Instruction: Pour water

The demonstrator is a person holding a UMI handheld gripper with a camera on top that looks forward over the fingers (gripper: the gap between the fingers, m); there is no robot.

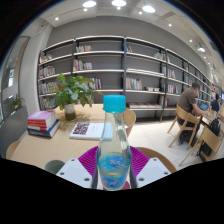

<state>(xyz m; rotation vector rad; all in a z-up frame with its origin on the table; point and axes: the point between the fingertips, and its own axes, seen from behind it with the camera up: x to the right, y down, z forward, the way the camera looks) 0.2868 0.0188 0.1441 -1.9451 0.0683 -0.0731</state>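
Note:
A clear plastic water bottle (113, 150) with a light blue cap and a blue label stands upright between my fingers. My gripper (113, 168) is shut on the bottle, with the purple pads (89, 158) pressing on its lower body from both sides. The bottle is lifted above a light wooden table (60, 145). The bottle's base is hidden below the fingers.
A potted green plant (72, 93) and a stack of books (42, 123) sit on the table beyond the bottle, to the left. An open book (88, 129) lies behind the bottle. Bookshelves (120, 65) line the far wall. A person (188, 100) sits at a desk to the right.

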